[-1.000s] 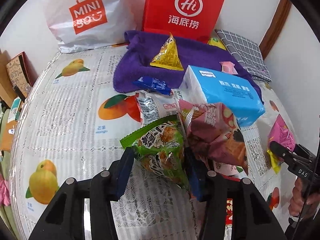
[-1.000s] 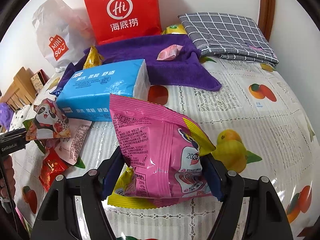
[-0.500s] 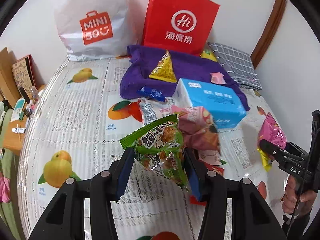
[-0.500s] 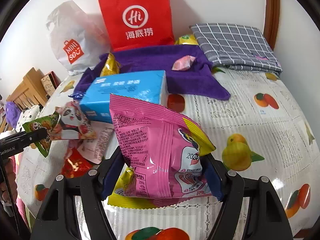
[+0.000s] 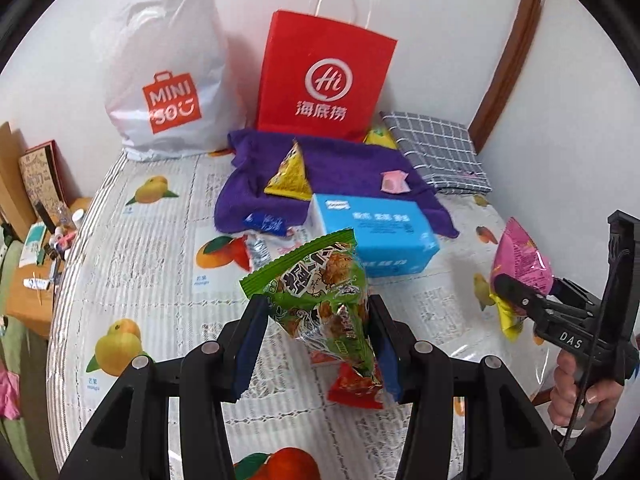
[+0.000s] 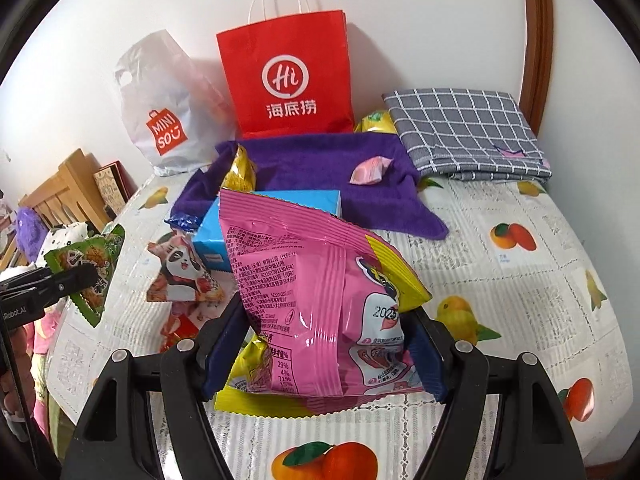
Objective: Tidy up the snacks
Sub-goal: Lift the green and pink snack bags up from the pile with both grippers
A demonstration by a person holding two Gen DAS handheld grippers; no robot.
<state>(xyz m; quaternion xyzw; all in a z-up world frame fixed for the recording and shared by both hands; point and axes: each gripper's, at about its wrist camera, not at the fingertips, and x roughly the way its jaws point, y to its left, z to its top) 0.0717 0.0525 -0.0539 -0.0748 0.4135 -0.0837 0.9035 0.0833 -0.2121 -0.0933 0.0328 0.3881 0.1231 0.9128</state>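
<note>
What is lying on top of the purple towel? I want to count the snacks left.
On the purple towel lie a yellow triangular packet and a small pink wrapped snack. The blue tissue pack hides its front part; anything under there cannot be seen.

Back wall: paper bag (image 5: pixel 324 80) right of plastic bag (image 5: pixel 164 80).
Towel (image 5: pixel 340 172): before paper bag; triangular packet (image 5: pixel 290 174) and small candy (image 5: pixel 394 181) on it.
Tissue pack (image 5: pixel 376 236): before towel.
Folded cloth (image 5: pixel 436 152): right of towel.
</note>
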